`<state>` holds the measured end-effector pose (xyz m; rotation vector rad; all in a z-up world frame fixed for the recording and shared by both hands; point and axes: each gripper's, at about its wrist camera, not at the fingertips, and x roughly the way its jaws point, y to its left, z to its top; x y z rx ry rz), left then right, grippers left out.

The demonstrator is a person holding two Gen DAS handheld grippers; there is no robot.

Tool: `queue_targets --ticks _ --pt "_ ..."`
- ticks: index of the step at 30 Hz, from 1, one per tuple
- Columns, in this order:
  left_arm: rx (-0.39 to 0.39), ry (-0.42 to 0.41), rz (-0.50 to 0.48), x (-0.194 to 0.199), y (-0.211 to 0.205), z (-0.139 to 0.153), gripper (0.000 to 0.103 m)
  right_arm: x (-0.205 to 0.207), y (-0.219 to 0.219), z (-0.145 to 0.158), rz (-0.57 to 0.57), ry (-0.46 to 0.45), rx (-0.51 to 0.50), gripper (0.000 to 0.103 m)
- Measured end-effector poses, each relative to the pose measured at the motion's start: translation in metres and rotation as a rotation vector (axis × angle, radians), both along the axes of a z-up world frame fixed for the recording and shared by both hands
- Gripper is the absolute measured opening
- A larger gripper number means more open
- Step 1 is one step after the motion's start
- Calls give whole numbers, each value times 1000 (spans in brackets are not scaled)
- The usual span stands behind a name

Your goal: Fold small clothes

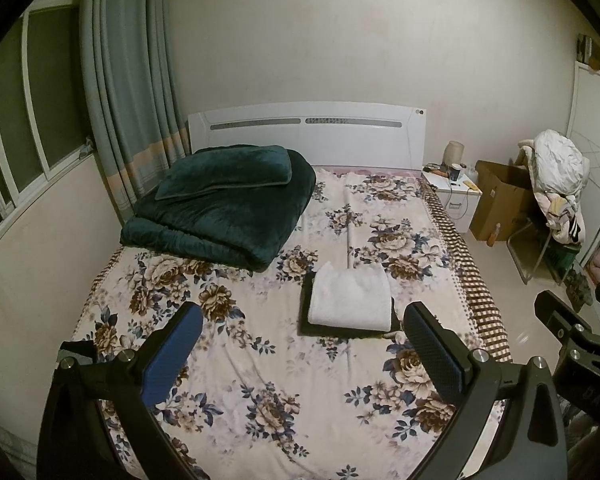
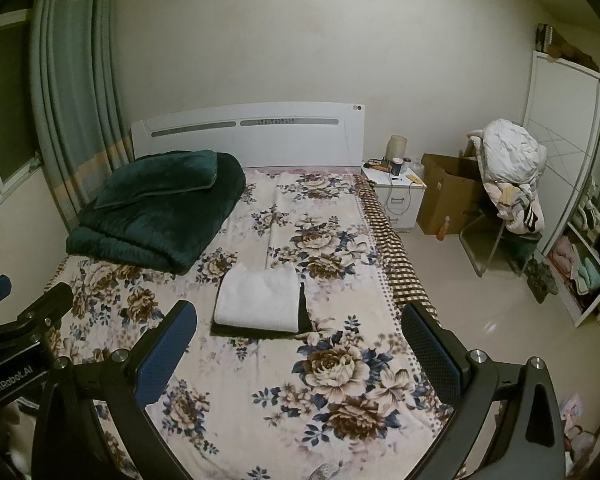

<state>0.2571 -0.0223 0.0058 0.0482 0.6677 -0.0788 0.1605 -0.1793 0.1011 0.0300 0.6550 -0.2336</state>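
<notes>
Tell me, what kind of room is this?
It looks like a bedroom. There is a big bed with a flowery sheet and a white headboard, a folded dark green quilt on the bed, and a small white nightstand beside the bed.

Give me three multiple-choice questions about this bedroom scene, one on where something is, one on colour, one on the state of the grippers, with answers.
1. Where does the white garment lie?
A. on a dark garment on the bed
B. on the nightstand
C. on the floor

2. What colour is the quilt?
A. red
B. dark green
C. yellow

3. How are the left gripper and right gripper?
A. both open, empty
B. both shut on cloth
C. one holding the quilt

Answers: A, dark cloth shows under the white piece's edges; B, it looks deep green in both views; A, each gripper's fingers stand wide apart with nothing between.
</notes>
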Motion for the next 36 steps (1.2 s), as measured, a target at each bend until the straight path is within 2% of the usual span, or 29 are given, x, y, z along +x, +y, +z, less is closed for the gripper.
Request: queue_targets --ticks 36 --pt "6 -10 -4 -3 3 -3 103 6 4 -6 7 -1 2 103"
